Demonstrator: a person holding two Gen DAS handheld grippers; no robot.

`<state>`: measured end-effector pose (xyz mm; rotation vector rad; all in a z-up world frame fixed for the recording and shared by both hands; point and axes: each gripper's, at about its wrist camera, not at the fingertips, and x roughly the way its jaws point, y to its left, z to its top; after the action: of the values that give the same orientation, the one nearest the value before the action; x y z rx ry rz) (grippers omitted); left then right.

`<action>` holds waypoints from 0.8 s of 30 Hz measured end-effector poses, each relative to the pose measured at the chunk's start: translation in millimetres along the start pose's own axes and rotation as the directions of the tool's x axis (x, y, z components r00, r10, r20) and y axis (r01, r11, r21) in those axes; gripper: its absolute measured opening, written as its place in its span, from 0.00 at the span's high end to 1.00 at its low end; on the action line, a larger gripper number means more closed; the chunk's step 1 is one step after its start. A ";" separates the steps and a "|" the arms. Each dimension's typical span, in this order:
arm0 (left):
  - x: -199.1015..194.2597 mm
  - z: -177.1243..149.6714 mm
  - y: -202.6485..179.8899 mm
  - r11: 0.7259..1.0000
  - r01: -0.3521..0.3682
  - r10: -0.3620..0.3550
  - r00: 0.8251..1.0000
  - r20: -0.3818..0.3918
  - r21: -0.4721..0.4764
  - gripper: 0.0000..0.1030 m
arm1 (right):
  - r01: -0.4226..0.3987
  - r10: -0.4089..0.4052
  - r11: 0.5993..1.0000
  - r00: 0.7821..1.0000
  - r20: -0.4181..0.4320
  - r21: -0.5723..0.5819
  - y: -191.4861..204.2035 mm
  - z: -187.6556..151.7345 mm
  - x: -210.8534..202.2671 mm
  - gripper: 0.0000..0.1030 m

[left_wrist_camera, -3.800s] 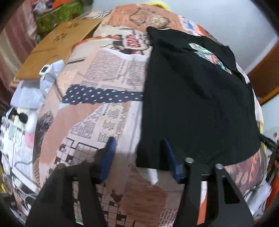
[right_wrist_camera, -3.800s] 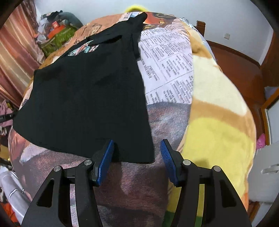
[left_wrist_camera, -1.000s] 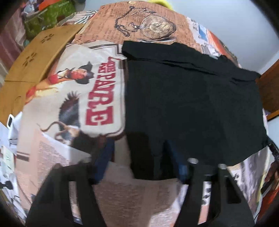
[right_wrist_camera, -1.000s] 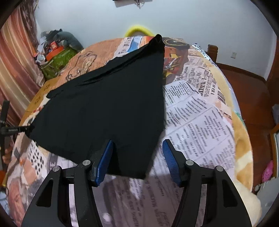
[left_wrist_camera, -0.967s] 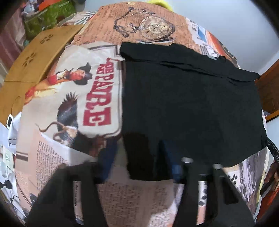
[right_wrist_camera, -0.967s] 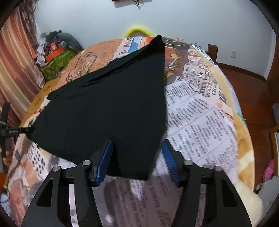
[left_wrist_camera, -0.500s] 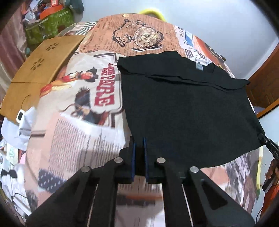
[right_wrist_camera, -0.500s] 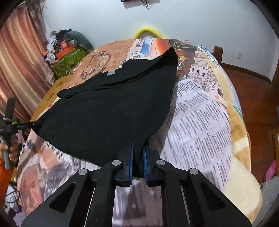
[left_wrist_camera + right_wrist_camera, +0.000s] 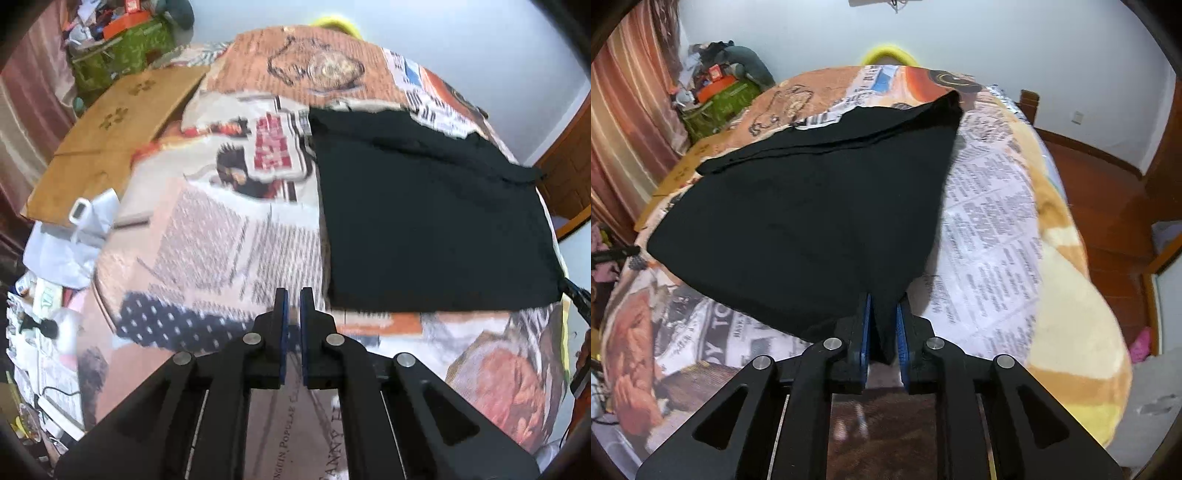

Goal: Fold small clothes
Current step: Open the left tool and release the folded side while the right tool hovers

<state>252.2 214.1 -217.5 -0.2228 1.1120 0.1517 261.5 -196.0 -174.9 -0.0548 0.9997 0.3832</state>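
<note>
Cloth, a black garment (image 9: 812, 221), lies spread flat on the bed's printed blanket (image 9: 221, 240). The right gripper (image 9: 882, 332) has just been opening a little, its jaws narrow with the garment's near corner between them. The left gripper (image 9: 291, 321) is closed on nothing, just beside the garment's near left corner

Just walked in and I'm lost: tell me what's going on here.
A person with a gripper in each hand is folding a black garment on a newspaper-print blanket. One corner sits between the pads of the right gripper, whose jaws have just been opening; a firm pinch can't be confirmed. The left gripper is shut and empty, beside the garment.
</note>
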 end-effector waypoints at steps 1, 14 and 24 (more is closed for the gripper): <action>-2.2 6.0 -1.8 1.000 -0.008 0.008 1.000 0.011 0.003 0.92 | 0.010 -0.010 1.000 1.000 0.008 0.003 -1.3 2.0 -2.6 0.80; 46.2 85.9 -84.3 0.981 -0.033 0.031 0.999 0.012 0.193 0.31 | 0.028 -0.017 0.993 0.995 0.094 -0.118 17.4 53.7 14.1 0.58; 124.7 138.6 -123.6 0.975 -0.021 0.040 0.996 -0.080 0.223 0.18 | -0.001 0.003 0.980 1.000 0.007 -0.197 24.1 98.5 85.4 0.58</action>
<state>455.7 130.7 -258.4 -0.0123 1.2066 0.0446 374.1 -127.3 -188.9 -0.2309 0.9525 0.4829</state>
